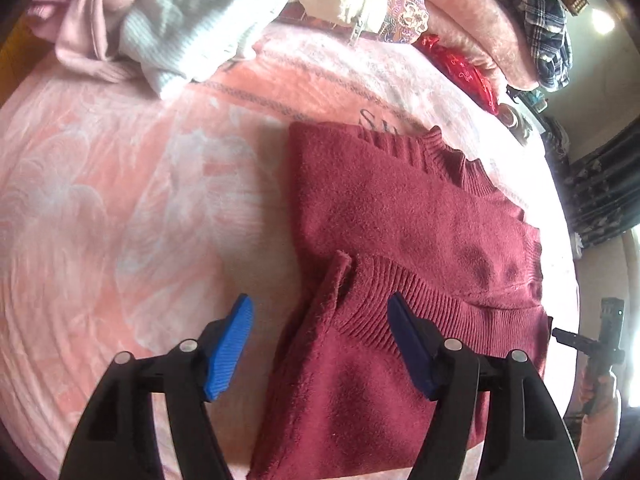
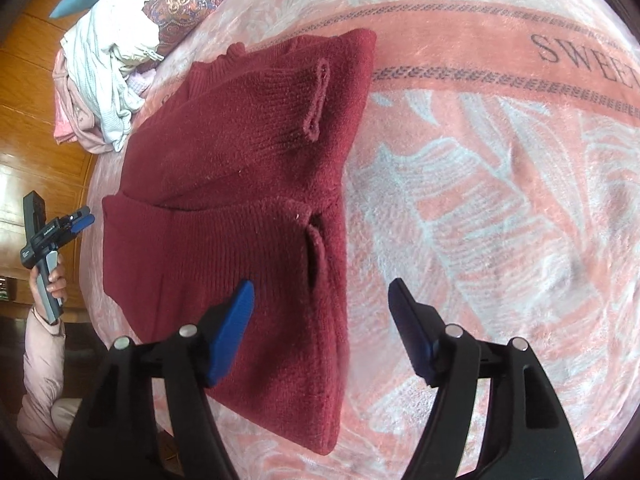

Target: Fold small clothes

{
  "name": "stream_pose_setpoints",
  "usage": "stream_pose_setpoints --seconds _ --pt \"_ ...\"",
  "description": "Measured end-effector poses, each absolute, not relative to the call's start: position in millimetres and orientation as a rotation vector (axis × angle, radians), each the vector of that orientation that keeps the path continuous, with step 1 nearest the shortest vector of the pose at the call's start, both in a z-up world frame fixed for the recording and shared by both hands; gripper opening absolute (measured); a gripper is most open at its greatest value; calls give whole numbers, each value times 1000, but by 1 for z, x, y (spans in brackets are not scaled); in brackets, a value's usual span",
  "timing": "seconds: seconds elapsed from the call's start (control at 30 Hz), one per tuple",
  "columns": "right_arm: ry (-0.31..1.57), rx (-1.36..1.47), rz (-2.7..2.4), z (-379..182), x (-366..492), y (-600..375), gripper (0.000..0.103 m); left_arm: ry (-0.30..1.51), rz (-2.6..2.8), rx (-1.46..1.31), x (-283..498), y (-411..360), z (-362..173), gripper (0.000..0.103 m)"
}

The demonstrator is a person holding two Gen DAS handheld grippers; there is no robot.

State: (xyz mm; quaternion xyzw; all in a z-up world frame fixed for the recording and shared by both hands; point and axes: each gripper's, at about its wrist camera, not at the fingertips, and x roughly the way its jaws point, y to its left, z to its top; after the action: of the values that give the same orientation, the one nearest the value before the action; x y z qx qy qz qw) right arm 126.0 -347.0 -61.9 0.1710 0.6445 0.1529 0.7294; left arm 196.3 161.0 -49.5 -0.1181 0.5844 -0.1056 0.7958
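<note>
Sweater (image 1: 400,248): dark red knit, laid folded on the pink blanket (image 1: 120,200) of the bed; sleeves are turned in across the body, ribbed hem and collar visible.

Left tool (image 1: 320,344): blue pads held apart, nothing gripped; positioned above the sweater's near edge.

Right tool (image 2: 322,328): pads held apart, nothing gripped; positioned over the sweater's edge and the blanket beside it.

Clothes pile (image 1: 160,20): pale garments heaped at the far side of the bed, well apart from the sweater.
</note>
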Motion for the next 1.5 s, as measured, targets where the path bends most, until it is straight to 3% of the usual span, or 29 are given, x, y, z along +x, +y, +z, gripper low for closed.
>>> stream_pose_setpoints --seconds 0.3,0.47,0.53,0.6,0.63,0.73,0.9,1.17,1.23,1.27,1.4,1.5 --pt "1453 288 401 -73 129 -321 74 1311 -260 -12 186 140 -83 71" --pt "1465 187 407 -80 129 -306 55 1320 -308 80 181 112 -90 71" --pt "1459 149 398 -79 127 -306 44 1325 -296 110 180 105 -92 61" --pt "1440 152 400 -76 127 -309 22 1320 -291 129 179 101 -90 52" --pt "1430 157 400 -73 127 -312 18 1320 -296 127 179 102 -88 49" --pt "1413 189 416 -67 126 -321 14 1319 -336 57 179 109 -78 22" --pt "1382 249 442 -53 128 -322 12 1296 -347 -22 180 118 -65 8" --pt "1326 245 451 -34 132 -320 11 1320 -349 24 178 108 -75 10" --pt "1357 224 445 -43 132 -315 12 1341 -314 77 178 102 -86 25" --pt "1372 214 436 -47 133 -313 12 1348 -304 102 178 99 -91 46" --pt "1394 248 435 -56 135 -317 17 1337 -311 144 176 91 -97 41" --pt "1406 265 439 -61 137 -318 16 1337 -319 115 177 92 -96 20"
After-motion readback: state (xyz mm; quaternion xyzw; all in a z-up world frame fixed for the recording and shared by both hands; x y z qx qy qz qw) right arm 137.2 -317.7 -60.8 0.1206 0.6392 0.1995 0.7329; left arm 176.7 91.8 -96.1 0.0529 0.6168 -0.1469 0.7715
